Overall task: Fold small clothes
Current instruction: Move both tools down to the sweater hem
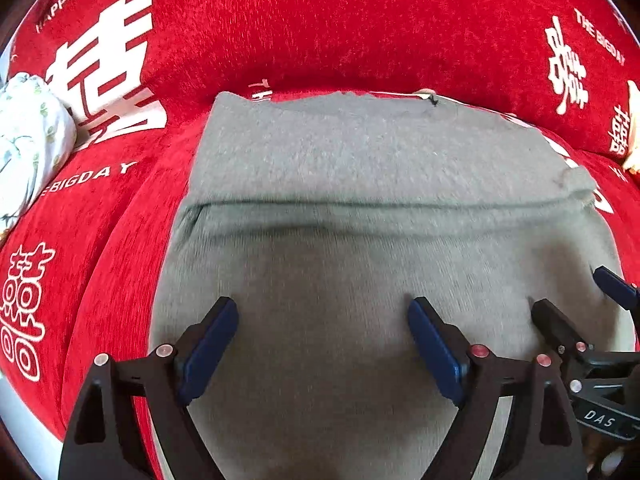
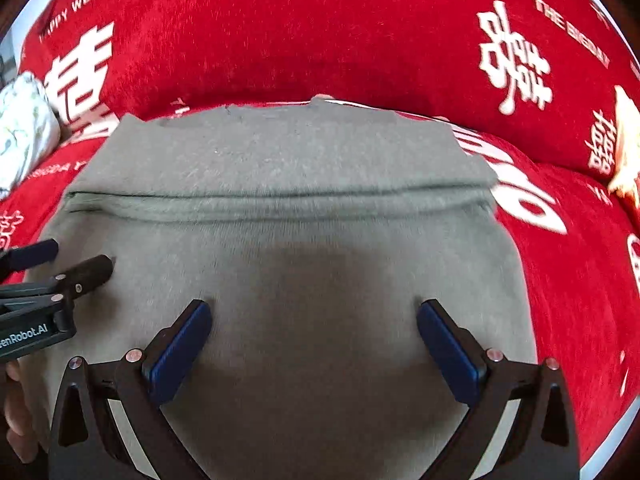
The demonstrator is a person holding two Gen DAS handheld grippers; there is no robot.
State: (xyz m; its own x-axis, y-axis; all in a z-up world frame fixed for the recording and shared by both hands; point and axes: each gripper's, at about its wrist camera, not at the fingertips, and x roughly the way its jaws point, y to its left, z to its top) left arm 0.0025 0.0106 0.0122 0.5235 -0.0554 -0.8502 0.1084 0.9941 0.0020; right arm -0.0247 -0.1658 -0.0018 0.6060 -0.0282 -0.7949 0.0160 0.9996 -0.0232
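Both my left hand-held gripper [image 1: 322,320] and right hand-held gripper [image 2: 314,320] gape empty above the grey garment [image 1: 360,184]; a careless pinch ahead could drag its fold [image 1: 380,204] crooked.

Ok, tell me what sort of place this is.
Probably a home living room or bedroom: a red plush cover printed with wedding characters drapes what looks like a sofa, a grey garment lies folded on it, and a floral cloth bundle sits at the side.

red sofa cover [image 1: 320,20], floral white bundle [image 1: 28,136]
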